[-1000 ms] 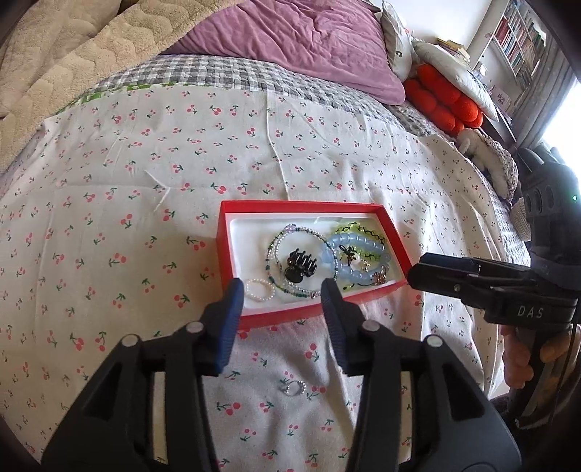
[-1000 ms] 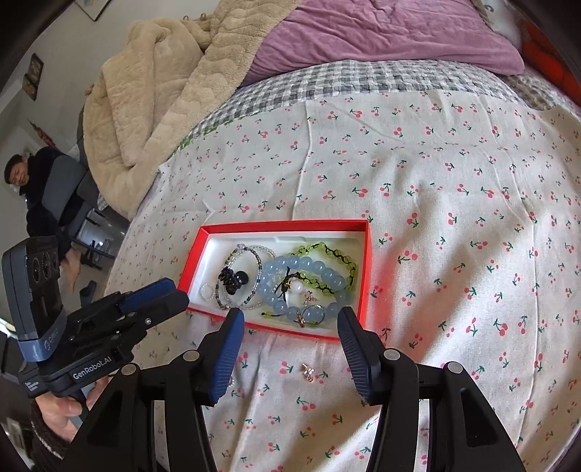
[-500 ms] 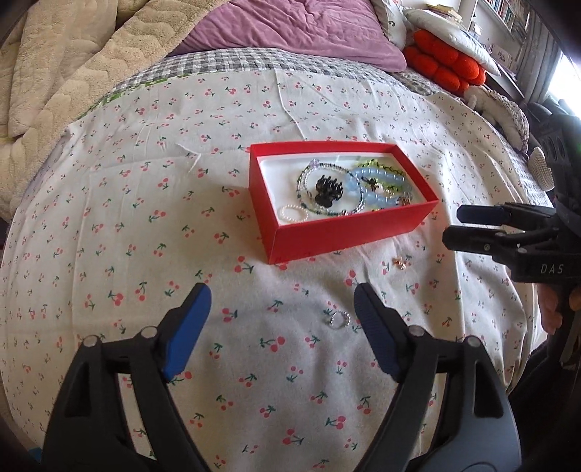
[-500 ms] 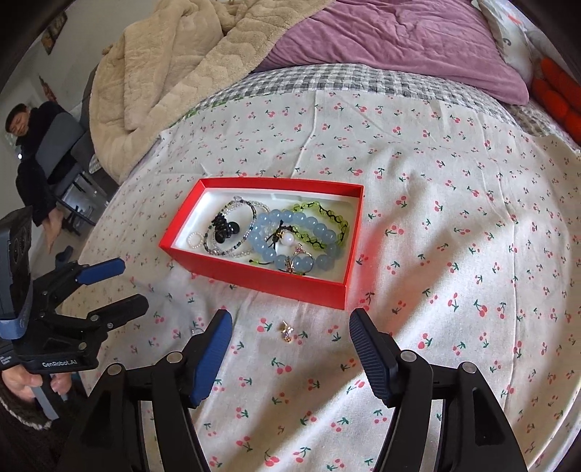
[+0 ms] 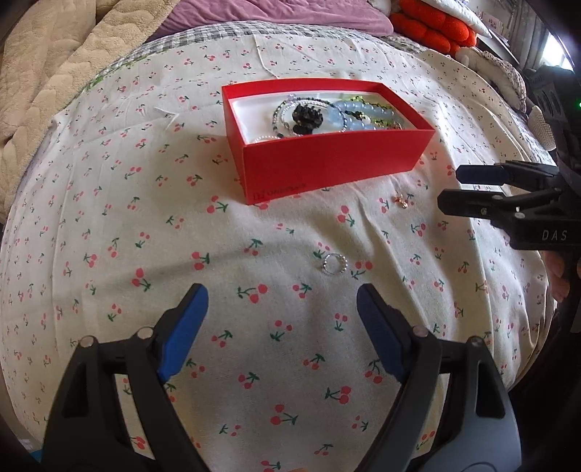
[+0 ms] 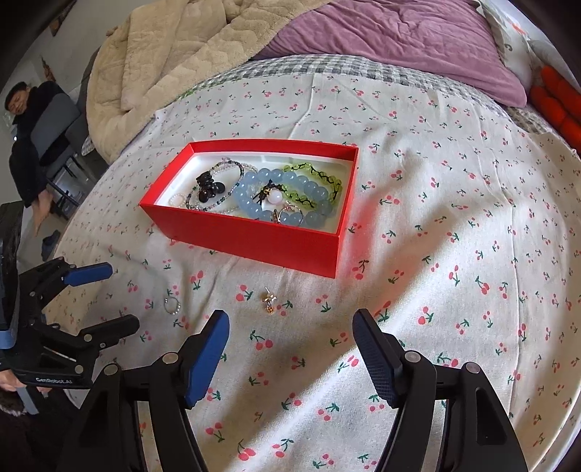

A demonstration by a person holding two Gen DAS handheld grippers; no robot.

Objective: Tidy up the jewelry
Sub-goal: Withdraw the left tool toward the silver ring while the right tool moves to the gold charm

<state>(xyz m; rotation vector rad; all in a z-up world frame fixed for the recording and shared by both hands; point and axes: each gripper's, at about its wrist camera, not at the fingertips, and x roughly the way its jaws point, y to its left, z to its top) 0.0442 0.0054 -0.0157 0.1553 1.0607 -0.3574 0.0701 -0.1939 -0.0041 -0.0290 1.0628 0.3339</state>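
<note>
A red box [image 5: 326, 159] [image 6: 254, 236] sits on the cherry-print bedspread and holds bead bracelets [image 6: 287, 192], a black hair clip [image 6: 208, 187] and rings. A silver ring [image 5: 334, 263] [image 6: 171, 305] lies on the cloth in front of the box. A small gold earring [image 5: 400, 200] [image 6: 269, 302] lies to its right. My left gripper [image 5: 279, 326] is open and empty, low over the cloth just short of the ring. My right gripper [image 6: 290, 348] is open and empty, just short of the earring.
A beige blanket [image 6: 174, 54] and a purple duvet [image 6: 381, 36] are piled at the back of the bed. Orange cushions [image 5: 432, 25] lie at the far right. A person [image 6: 25, 138] sits beside the bed on the left.
Both grippers have drawn back from the box, dropped closer to the bedspread and opened wider. The ring and earring now lie just ahead of the fingertips.
</note>
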